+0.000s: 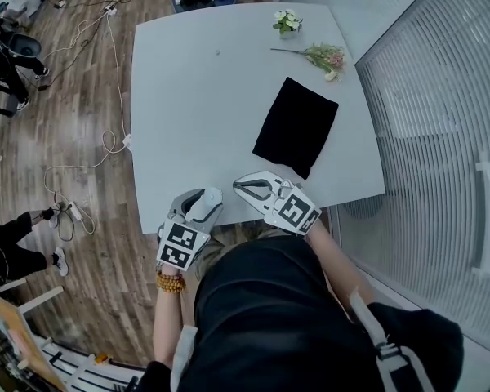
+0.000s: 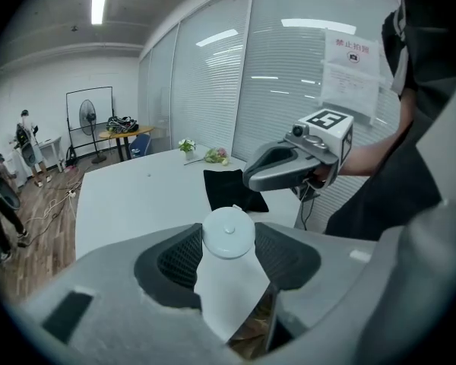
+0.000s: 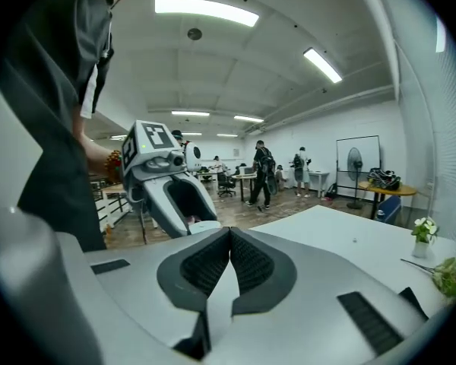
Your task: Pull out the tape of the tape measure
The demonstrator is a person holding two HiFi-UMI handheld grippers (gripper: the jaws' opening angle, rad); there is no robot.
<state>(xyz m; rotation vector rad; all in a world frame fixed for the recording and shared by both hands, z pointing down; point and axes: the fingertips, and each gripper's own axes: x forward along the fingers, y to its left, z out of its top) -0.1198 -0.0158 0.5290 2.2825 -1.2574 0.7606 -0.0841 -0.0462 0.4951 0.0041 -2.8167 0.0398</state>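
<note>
A small round white tape measure (image 2: 228, 231) sits between the tips of my left gripper (image 2: 229, 240), which is shut on it. No tape shows outside the case. In the head view the left gripper (image 1: 209, 198) hovers at the near edge of the white table (image 1: 196, 96). My right gripper (image 1: 240, 184) is just to its right, pointing left toward it. Its jaws are shut and meet at the tips (image 3: 229, 233) with nothing visible between them. The right gripper view shows the left gripper (image 3: 200, 225) close ahead with the white case at its tip.
A black cloth (image 1: 296, 126) lies on the table's right half. A flower sprig (image 1: 322, 55) and a small flower bunch (image 1: 287, 21) lie at the far right. A glass wall with blinds (image 1: 441, 96) runs along the right. Cables (image 1: 82, 166) trail on the wooden floor at left.
</note>
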